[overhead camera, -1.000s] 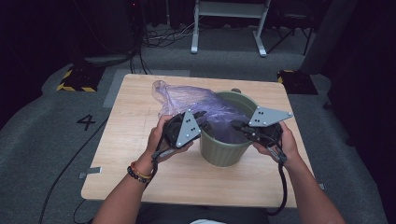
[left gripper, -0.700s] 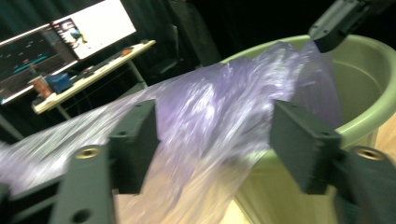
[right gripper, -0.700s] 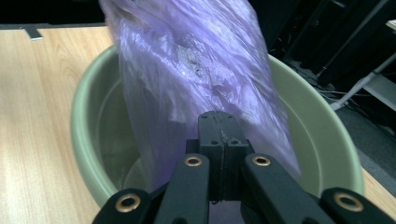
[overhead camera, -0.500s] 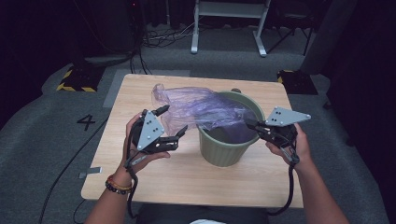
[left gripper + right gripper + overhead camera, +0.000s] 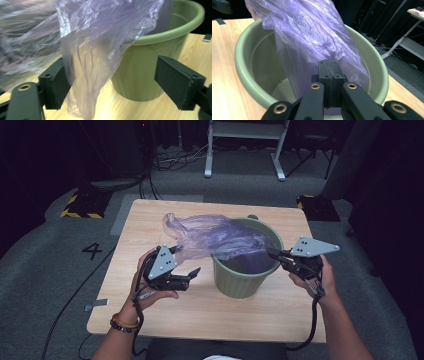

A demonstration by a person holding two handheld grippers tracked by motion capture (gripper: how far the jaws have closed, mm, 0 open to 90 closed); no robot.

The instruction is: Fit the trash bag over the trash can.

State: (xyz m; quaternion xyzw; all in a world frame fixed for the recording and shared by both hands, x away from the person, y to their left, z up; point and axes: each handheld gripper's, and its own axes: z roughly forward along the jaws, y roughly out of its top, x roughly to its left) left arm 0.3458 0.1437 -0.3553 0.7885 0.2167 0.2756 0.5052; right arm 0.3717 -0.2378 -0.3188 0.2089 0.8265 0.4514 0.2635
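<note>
left tool (image 5: pixel 192 272) is wide, and has just been opening; right tool (image 5: pixel 329 65) pinches the purple bag (image 5: pixel 215 237). a hard pull could tip the green bin (image 5: pixel 248 280).

1. Left gripper (image 5: pixel 186 266): black body, grey three-cornered plate with dark screw holes, black cable.
2. Right gripper (image 5: pixel 270 252): same plate; black links with brass rivets.
3. Left wrist: beaded bracelets (image 5: pixel 123 323), orange and dark.
</note>
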